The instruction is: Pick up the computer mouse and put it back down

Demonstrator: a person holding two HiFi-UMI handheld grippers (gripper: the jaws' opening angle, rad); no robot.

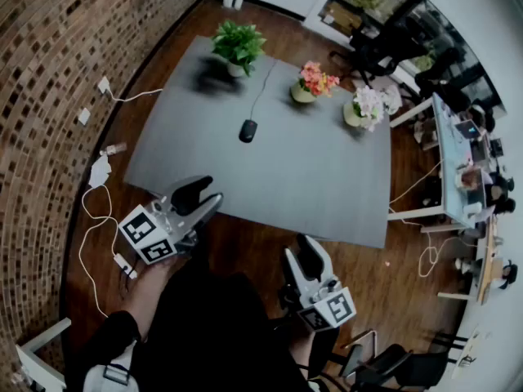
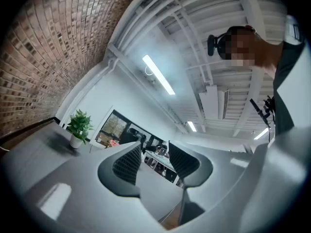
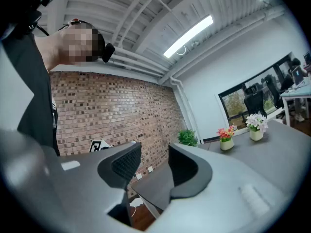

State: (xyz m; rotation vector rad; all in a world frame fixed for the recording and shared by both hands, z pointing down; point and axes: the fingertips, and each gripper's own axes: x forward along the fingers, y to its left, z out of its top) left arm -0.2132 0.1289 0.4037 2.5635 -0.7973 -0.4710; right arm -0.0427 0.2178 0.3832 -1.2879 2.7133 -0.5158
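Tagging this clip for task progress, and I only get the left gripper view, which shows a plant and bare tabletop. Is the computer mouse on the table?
Observer: Yes. The head view shows the black mouse lying on the grey table.
Operator: Is anything close to grabbing it?
Observer: No. The left tongs and right tongs are at the table's near side, well apart from the mouse.
Operator: Does the right one carry anything?
Observer: No. The right gripper view shows the right tongs open, with nothing between them.
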